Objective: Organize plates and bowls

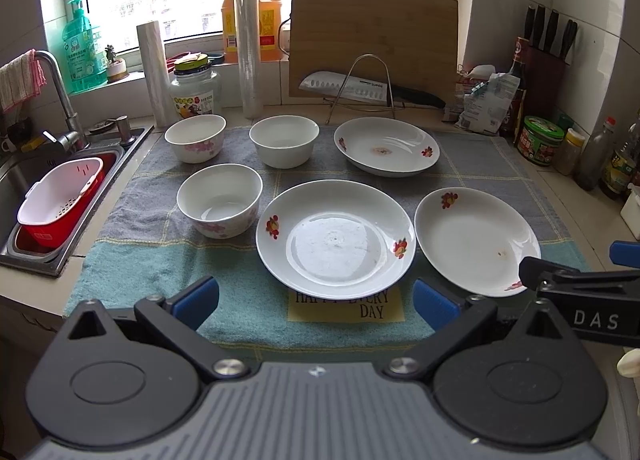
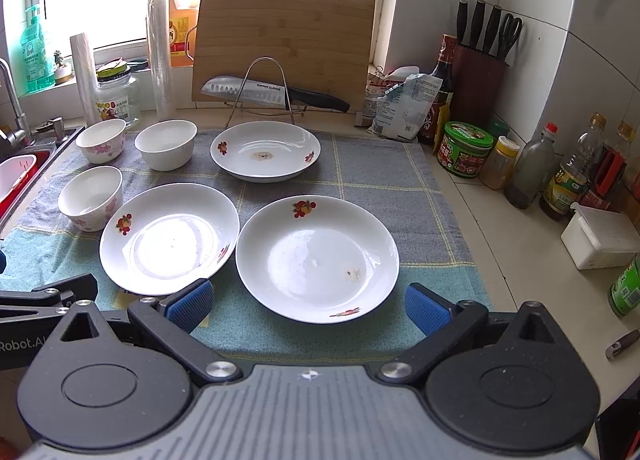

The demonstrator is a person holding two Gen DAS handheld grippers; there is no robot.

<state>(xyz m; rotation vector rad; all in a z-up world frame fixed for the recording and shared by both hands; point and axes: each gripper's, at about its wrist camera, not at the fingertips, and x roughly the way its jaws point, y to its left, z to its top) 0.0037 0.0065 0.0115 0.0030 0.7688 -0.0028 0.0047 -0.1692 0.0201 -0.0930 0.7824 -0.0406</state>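
Three white plates with red flower prints lie apart on a towel: a near middle plate [image 1: 335, 238] [image 2: 170, 238], a near right plate [image 1: 476, 240] [image 2: 317, 258] and a far plate [image 1: 386, 146] [image 2: 265, 150]. Three white bowls stand at the left: a near bowl [image 1: 220, 199] [image 2: 91, 197], a far left bowl [image 1: 195, 137] [image 2: 101, 139] and a far middle bowl [image 1: 284, 141] [image 2: 165, 144]. My left gripper [image 1: 316, 300] is open and empty in front of the middle plate. My right gripper [image 2: 308, 306] is open and empty around the near rim of the right plate.
A sink [image 1: 44, 195] with a red and white basket lies at the left. A cutting board [image 1: 374, 39], knife on a wire rack [image 1: 360, 89], jar and rolls stand behind. Bottles and jars [image 2: 532, 167] and a white box [image 2: 600, 238] line the right.
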